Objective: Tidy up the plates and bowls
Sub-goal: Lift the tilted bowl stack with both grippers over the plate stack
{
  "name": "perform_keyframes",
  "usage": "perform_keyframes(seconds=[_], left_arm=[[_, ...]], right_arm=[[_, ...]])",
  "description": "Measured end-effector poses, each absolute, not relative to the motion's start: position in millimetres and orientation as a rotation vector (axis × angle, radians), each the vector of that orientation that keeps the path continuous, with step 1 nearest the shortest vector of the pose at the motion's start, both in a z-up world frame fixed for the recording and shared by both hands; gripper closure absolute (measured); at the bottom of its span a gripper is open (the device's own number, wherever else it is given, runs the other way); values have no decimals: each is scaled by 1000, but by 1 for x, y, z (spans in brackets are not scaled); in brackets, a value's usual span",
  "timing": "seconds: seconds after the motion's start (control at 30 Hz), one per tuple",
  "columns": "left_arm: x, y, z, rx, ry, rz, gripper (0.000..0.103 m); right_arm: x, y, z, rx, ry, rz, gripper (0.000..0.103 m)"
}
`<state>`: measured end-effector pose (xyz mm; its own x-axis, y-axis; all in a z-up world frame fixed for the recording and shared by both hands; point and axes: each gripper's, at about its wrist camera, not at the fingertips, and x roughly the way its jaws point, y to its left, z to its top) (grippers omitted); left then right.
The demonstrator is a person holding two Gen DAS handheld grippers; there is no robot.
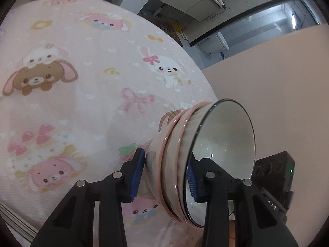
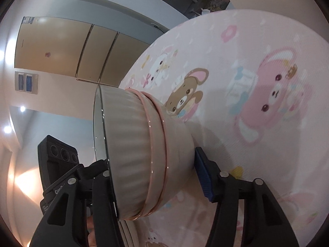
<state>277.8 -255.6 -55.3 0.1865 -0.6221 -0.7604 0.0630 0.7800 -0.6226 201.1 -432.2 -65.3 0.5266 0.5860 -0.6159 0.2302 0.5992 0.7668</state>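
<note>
Left wrist view: left gripper (image 1: 164,177) pinching the bowl stack (image 1: 185,154), one pad (image 1: 136,175) on the outer wall, the other inside the top bowl (image 1: 224,135). Right gripper (image 2: 156,187) likewise clamped across the stack's other side, blue pad (image 2: 203,175) touching the lowest bowl's wall. Stack tilted, over the pink cartoon tablecloth (image 1: 82,82). Wooden cabinets (image 2: 72,49) well beyond the stack.

Bare tablecloth (image 1: 82,107) beyond bowl stack (image 1: 185,164)
</note>
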Motion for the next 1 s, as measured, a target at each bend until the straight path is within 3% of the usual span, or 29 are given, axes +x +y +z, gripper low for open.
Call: perform_keyframes(seconds=[0.17,0.33,0.57,1.0], left_arm=[[270,-260,-42,-424,1264,-488,65],[255,-271,-31,-274,1216,-457,70],[243,-256,-27,-314,1237,-478,71],[214,-232,20,-280,1118,-476,72]], right_arm=[[199,-429,-62,889,1033,209,60],[193,-425,-55,839,1028,178,60],[187,-417,-36,753,999,165,62],[171,-391,3,734,977,254,62]])
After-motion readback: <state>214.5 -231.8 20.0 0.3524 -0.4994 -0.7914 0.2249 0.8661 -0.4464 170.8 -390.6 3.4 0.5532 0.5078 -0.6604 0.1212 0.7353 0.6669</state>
